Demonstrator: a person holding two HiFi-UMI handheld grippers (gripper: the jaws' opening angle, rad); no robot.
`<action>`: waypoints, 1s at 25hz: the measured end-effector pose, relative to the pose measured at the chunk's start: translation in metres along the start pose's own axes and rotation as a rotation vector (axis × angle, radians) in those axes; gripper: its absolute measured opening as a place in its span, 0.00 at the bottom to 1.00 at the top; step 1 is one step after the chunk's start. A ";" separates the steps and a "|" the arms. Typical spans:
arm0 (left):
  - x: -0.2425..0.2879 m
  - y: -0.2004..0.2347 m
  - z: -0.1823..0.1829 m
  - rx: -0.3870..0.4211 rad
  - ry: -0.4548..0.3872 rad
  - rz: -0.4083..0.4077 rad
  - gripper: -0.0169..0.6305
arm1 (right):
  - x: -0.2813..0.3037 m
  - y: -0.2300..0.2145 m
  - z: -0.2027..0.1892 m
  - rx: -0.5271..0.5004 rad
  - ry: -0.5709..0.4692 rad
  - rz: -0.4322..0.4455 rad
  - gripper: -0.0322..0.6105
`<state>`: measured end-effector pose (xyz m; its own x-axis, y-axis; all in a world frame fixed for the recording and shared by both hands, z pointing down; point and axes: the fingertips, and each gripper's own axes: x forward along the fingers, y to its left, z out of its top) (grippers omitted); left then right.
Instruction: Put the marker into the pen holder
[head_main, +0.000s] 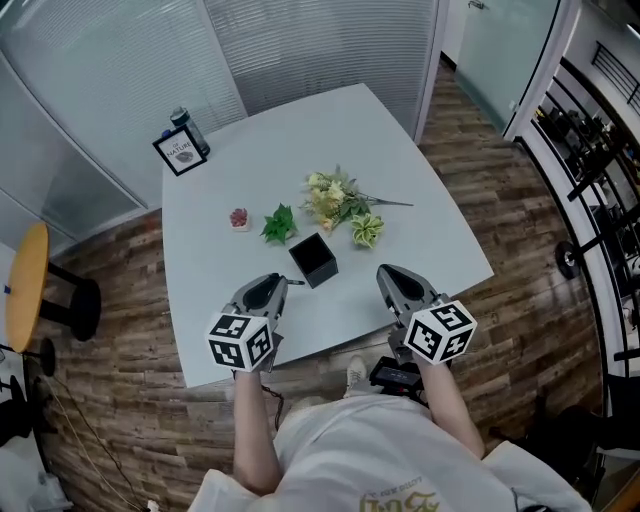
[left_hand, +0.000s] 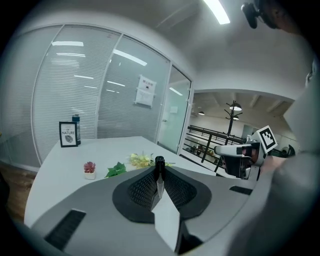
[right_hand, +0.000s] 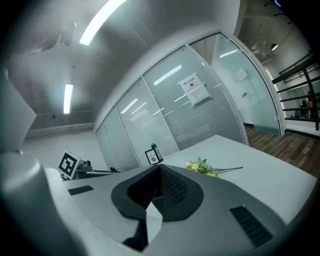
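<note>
A black square pen holder (head_main: 313, 259) stands open-topped near the middle of the white table (head_main: 400, 160). My left gripper (head_main: 272, 287) hovers over the table's near edge, just left of the holder and close in front of it. It is shut on a black marker (left_hand: 159, 170), which stands up between the pads with its cap poking above them. My right gripper (head_main: 392, 276) is to the right of the holder, jaws shut with nothing between them (right_hand: 159, 186). The holder is hidden behind the jaws in both gripper views.
Behind the holder lie artificial flowers (head_main: 338, 202), a green leaf sprig (head_main: 279, 224) and a tiny potted plant (head_main: 239, 218). A framed sign (head_main: 180, 153) and a bottle (head_main: 188, 127) stand at the far left corner. A yellow stool (head_main: 26, 285) is on the floor at the left.
</note>
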<state>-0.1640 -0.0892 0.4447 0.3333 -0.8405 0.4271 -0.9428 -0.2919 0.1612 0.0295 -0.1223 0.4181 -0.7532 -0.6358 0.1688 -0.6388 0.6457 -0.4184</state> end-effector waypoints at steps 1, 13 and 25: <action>0.004 0.004 0.002 -0.003 0.000 0.011 0.11 | 0.004 -0.005 0.002 0.002 0.002 0.003 0.08; 0.023 0.015 0.007 0.022 0.026 0.034 0.11 | 0.028 -0.003 0.000 0.019 0.010 0.082 0.08; 0.062 0.028 0.009 0.045 0.064 -0.006 0.11 | 0.060 -0.018 0.004 -0.009 0.050 0.057 0.08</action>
<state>-0.1696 -0.1537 0.4679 0.3376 -0.8083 0.4824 -0.9398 -0.3184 0.1243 -0.0040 -0.1735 0.4323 -0.7952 -0.5762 0.1889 -0.5957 0.6844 -0.4204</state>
